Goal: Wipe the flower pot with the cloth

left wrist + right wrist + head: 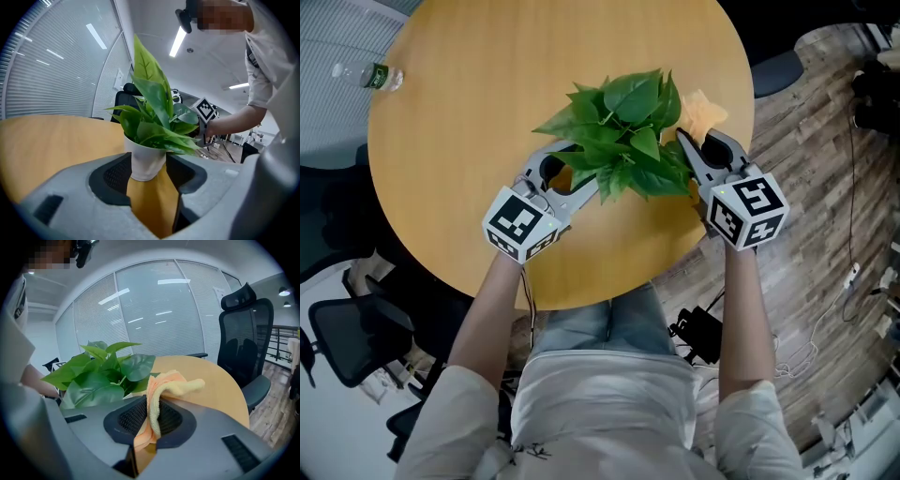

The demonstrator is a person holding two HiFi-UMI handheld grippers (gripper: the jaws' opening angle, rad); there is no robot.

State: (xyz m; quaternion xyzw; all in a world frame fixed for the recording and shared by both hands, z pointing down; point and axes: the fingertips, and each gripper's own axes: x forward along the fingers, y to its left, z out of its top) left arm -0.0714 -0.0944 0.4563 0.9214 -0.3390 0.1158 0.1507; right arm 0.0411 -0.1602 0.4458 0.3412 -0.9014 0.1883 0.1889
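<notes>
While the right gripper [149, 422] pinches the cloth [174, 384], left gripper [147, 177] jaws stand spread around the flower pot [145, 158].

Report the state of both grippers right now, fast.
Left gripper: open, the flower pot between its jaws, not clamped.
Right gripper: shut on the cloth.

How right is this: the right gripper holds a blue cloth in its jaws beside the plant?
One thing is wrong: the cloth is orange-yellow, not blue, as the right gripper view shows. The right gripper does hold it in its jaws beside the plant.
</notes>
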